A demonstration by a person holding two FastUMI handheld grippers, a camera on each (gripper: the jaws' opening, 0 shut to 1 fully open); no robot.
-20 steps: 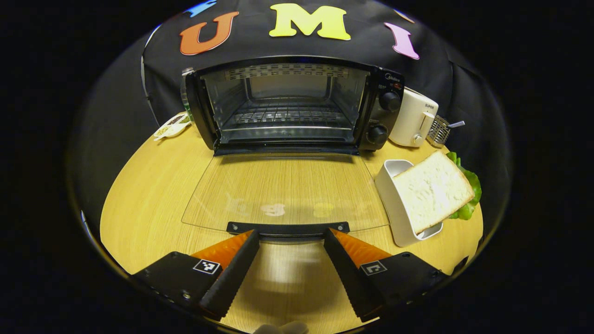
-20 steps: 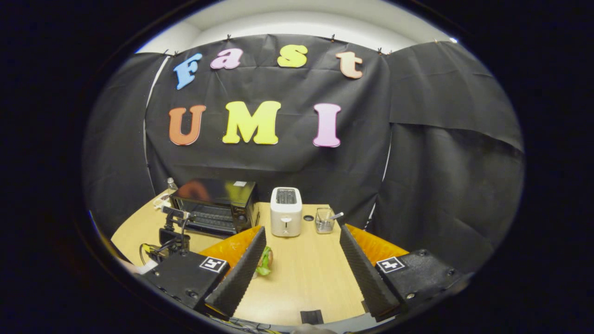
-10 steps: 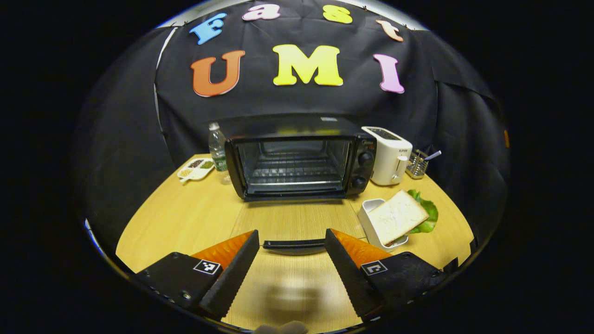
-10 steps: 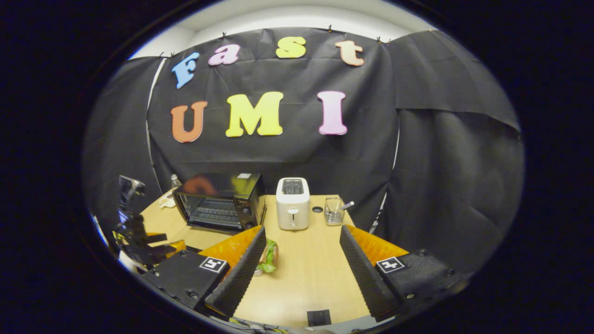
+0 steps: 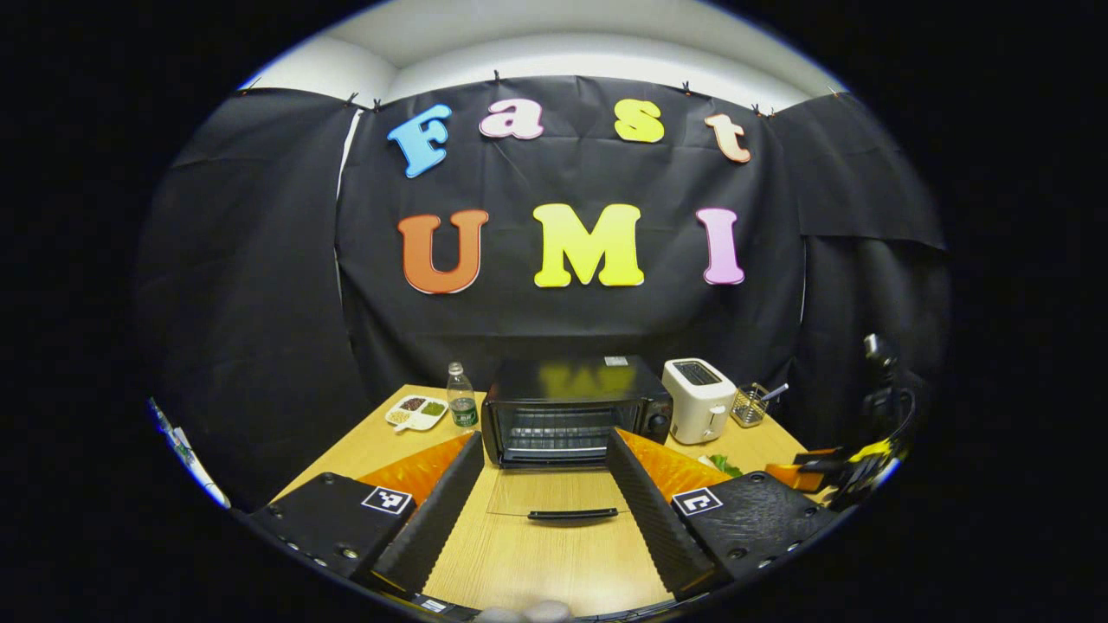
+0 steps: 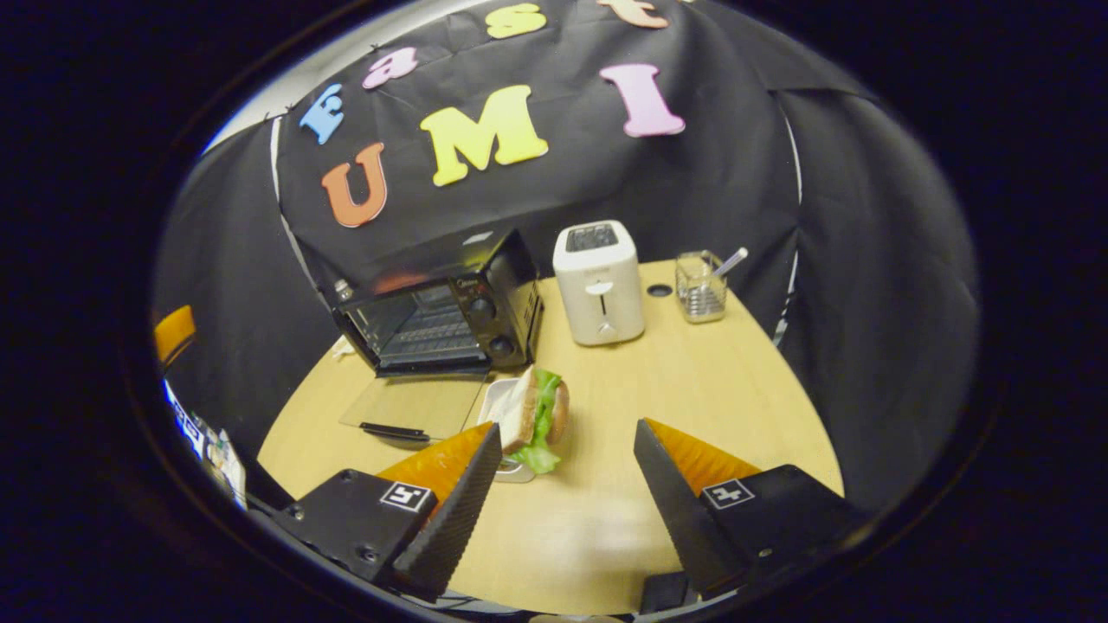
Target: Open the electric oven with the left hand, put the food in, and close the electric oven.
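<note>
- Electric oven (image 6: 441,303): at the table's (image 6: 692,381) back edge, door (image 6: 415,405) laid flat, cavity exposed for loading.
- Sandwich (image 6: 537,411): propped in white holder (image 6: 500,415) beside the door.
- Left gripper (image 5: 545,493): fingers apart, nothing held.
- Right gripper (image 6: 567,484): fingers apart, aimed toward the sandwich, judged ready for pickup.

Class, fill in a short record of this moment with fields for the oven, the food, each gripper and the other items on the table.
oven: electric oven at the back of the table, glass door folded down flat, rack empty
food: sandwich propped in a white holder, right of the door
left gripper: open, holding nothing
right gripper: open, holding nothing, sandwich just ahead
other items: toaster, wire basket, water bottle, snack dish
</note>
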